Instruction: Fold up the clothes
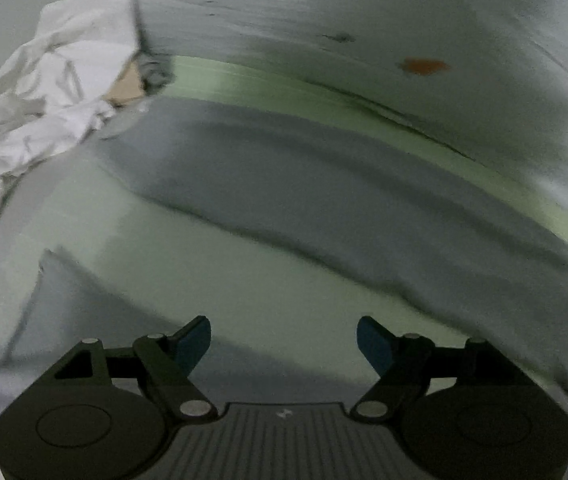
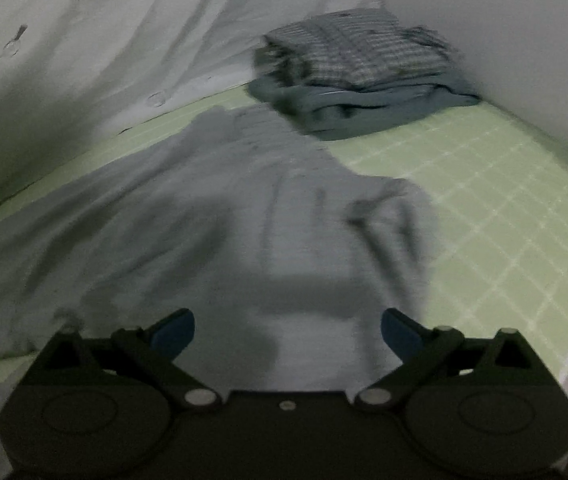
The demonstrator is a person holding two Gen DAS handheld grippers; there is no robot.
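Note:
A pale grey garment (image 1: 324, 184) lies spread across the green mat (image 1: 220, 76) in the left wrist view, blurred by motion. My left gripper (image 1: 284, 344) hovers over its near part, jaws open, nothing between the blue pads (image 1: 194, 342). In the right wrist view the same grey garment (image 2: 244, 208) stretches away over the green checked mat (image 2: 484, 184). My right gripper (image 2: 288, 334) stands wide open above the cloth, with nothing between its fingertips.
A crumpled white garment (image 1: 44, 92) lies at the far left of the mat. A folded stack of checked and blue-grey clothes (image 2: 356, 72) sits in the far corner. A pale sheet (image 2: 104, 40) hangs behind, and a white wall (image 2: 504, 40) closes the right side.

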